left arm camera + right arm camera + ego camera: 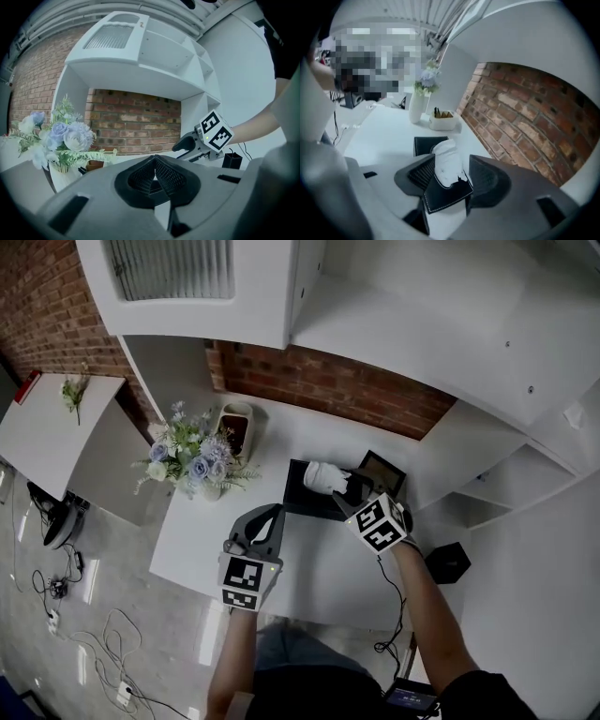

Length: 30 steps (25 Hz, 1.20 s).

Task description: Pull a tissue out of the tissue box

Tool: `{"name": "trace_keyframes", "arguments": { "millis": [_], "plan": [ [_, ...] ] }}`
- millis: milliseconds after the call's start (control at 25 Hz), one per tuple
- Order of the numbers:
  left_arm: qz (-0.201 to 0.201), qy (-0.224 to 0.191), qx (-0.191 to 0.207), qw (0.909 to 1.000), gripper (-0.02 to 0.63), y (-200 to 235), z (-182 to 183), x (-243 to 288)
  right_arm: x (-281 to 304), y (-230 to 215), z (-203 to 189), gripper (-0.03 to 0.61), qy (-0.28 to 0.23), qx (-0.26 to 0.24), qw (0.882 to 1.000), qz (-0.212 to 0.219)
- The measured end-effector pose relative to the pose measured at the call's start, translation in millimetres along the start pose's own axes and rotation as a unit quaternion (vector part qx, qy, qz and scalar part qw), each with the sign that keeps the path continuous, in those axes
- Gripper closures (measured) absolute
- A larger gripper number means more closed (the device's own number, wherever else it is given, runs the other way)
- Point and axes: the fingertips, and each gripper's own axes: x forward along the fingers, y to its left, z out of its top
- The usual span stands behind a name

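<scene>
A black tissue box (pixel 302 495) lies on the white table (pixel 206 540), with a white tissue (pixel 323 476) sticking up from its slot. My right gripper (pixel 349 493) is at the box's right end. In the right gripper view it stands open, its jaws on either side of the tissue (pixel 446 161), above the box (pixel 440 194). The left pad is close to the tissue; the right pad stands apart. My left gripper (pixel 273 517) hovers over the table left of the box, shut with nothing in it; its pads (pixel 164 177) meet in the left gripper view.
A vase of pale blue flowers (pixel 192 465) stands at the table's left, with a white holder (pixel 235 427) behind it. A dark framed panel (pixel 384 471) leans behind the box. There are a brick wall and white shelves at the back, and a black cube (pixel 448 562) on the floor to the right.
</scene>
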Motion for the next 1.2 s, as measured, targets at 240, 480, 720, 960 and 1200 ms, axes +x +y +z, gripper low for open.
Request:
{"name": "trace_keyframes", "arguments": {
  "millis": [240, 480, 720, 960, 1200],
  "plan": [
    [0.008, 0.016, -0.006, 0.9998, 0.604, 10.7, -14.3, 7.0, 38.6, -0.8, -22.8, 0.36, 0.056, -0.038, 0.997, 0.043],
    [0.015, 0.027, -0.013, 0.9994, 0.604, 18.6, -23.4, 13.4, 62.5, -4.7, -40.4, 0.371, 0.1, -0.039, 0.991, 0.073],
    [0.02, 0.032, -0.018, 0.9991, 0.604, 23.9, -27.0, 18.1, 74.3, -2.5, -53.1, 0.416, 0.126, -0.041, 0.987, 0.088],
    [0.022, 0.035, -0.018, 0.999, 0.604, 24.9, -28.7, 19.5, 74.5, 5.4, -56.7, 0.533, 0.13, -0.057, 0.986, 0.088],
    [0.021, 0.035, -0.023, 0.9989, 0.604, 23.9, -29.8, 20.1, 72.1, 9.2, -53.3, 0.575, 0.124, -0.084, 0.985, 0.079]
  ]
}}
